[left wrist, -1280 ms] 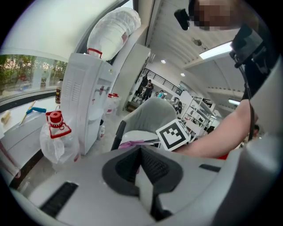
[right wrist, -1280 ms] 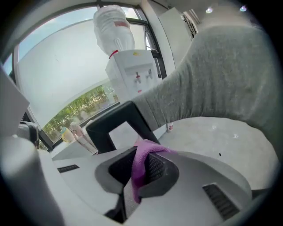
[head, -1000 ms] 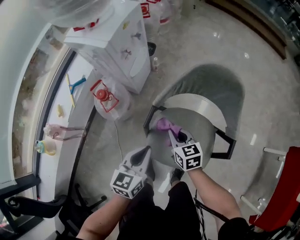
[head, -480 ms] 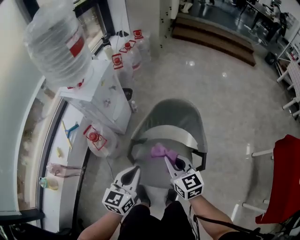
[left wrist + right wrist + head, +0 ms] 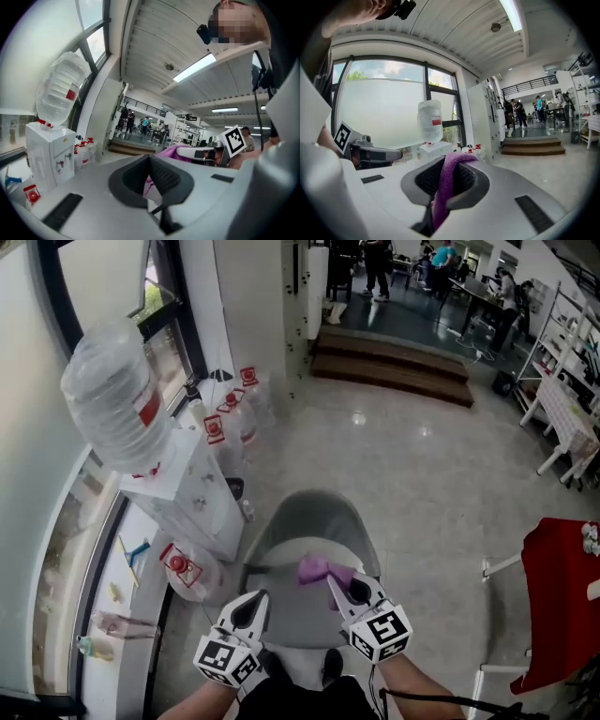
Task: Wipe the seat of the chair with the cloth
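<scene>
Jaws of right gripper [image 5: 335, 584] tight on cloth [image 5: 316, 569]

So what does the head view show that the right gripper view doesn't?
Only the head view shows the grey chair, from above. Only the right gripper view shows the ceiling light and, close up, the right gripper shut on the purple cloth. Both show that cloth, the left gripper and the water bottle on its white dispenser.

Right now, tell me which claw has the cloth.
The right claw: its jaws are shut on the purple cloth, which hangs out between them. The left claw carries no cloth.
</scene>
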### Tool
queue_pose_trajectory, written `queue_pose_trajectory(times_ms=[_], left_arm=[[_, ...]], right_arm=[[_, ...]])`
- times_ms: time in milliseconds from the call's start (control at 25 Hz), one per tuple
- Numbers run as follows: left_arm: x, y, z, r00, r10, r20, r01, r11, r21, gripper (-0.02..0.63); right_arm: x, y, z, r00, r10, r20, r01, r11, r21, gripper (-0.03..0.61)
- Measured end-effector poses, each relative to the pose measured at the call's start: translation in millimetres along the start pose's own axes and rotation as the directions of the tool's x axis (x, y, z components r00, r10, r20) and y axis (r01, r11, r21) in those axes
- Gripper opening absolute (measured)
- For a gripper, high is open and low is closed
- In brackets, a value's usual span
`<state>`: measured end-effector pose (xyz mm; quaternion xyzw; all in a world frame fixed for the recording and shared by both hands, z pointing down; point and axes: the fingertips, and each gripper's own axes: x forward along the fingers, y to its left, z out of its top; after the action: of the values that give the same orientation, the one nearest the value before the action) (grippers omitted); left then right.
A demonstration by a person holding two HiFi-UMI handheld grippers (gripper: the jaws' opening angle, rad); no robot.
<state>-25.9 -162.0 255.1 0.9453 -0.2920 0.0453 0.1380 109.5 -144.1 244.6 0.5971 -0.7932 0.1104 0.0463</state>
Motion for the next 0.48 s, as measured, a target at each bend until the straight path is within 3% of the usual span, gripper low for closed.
queue_pose_trajectory(times_ms=[80, 280, 480], left_arm=[[-1.1, -8.3, 19.6, 1.0, -0.005, 0.024, 0.005, 1.0, 0.024, 0.006], [-11.1, -17.5, 49.9, 0.995, 0.083, 0.049, -0.085, 0.995, 0.058, 0.006], [-12.3, -37.9, 66.3, 0.999, 0.013, 0.053, -0.016, 0.998, 0.061, 0.006]], right_arm=[[-13.3, -3.4, 16.8, 1.0, -0.02, 0.023, 0.02, 1.0, -0.01, 0.026], [-52.0, -9.2, 42.0, 0.994, -0.099, 0.041, 0.101, 0.994, -0.044, 0.026], [-83.4, -12.5, 62.5, 0.986, -0.148, 0.079, 0.152, 0.988, -0.043, 0.026]])
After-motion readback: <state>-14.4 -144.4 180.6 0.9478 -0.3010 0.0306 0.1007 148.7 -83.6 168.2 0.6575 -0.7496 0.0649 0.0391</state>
